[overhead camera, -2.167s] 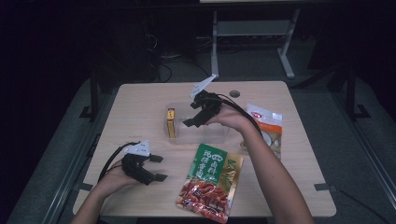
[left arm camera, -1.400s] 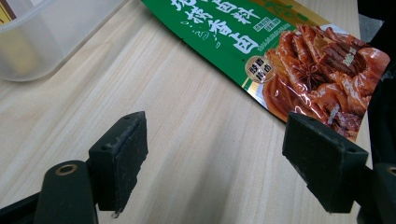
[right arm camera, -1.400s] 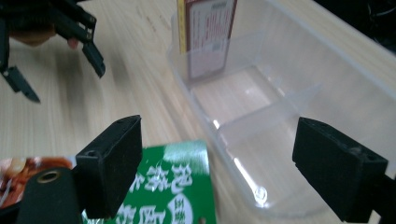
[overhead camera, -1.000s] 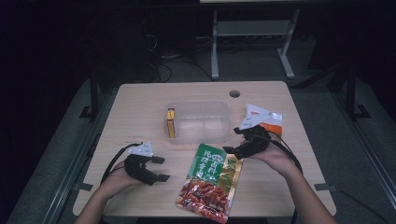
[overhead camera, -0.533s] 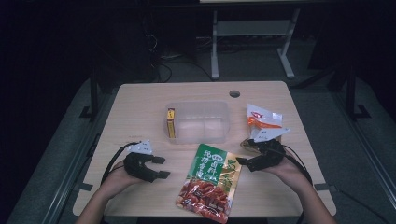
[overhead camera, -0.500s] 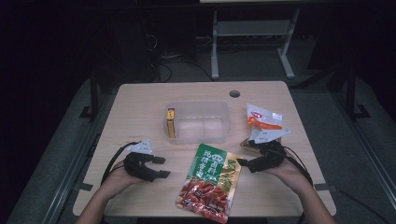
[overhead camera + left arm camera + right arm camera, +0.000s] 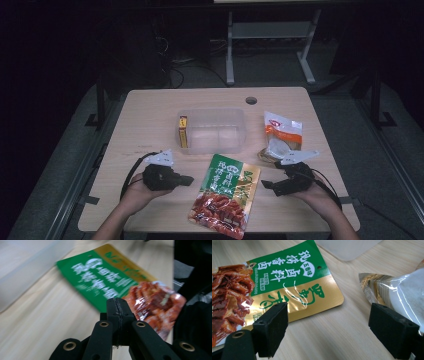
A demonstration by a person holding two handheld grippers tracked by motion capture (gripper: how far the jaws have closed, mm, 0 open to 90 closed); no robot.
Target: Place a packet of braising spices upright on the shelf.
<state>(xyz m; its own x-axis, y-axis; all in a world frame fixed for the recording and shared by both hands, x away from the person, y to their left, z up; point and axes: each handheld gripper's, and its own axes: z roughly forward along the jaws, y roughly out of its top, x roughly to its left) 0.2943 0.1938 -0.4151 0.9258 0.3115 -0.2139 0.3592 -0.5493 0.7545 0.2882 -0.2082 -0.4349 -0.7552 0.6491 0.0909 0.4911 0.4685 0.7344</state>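
A green and gold snack pouch (image 7: 225,195) (image 7: 107,277) (image 7: 287,287) with red food pictured lies flat at the table's front middle. My left gripper (image 7: 187,180) (image 7: 117,302) hovers just left of it and points at it. Its jaws have just been closing and now meet with nothing between them. My right gripper (image 7: 265,186) (image 7: 329,315) sits low to the right of the pouch with its pads wide apart and only bare table between them. A white and orange pouch (image 7: 281,137) (image 7: 402,290) lies just beyond the right gripper.
A clear plastic container (image 7: 212,131) (image 7: 347,247) stands mid-table behind the green pouch. A small yellow box (image 7: 183,131) stands at its left end; inside or beside, I cannot tell. A cable hole (image 7: 251,100) sits near the far edge. Dark floor surrounds the table.
My right hand came back from over the container to the table's right front and sank low beside the green pouch. The left gripper's jaws closed and it shifted slightly toward the pouch.
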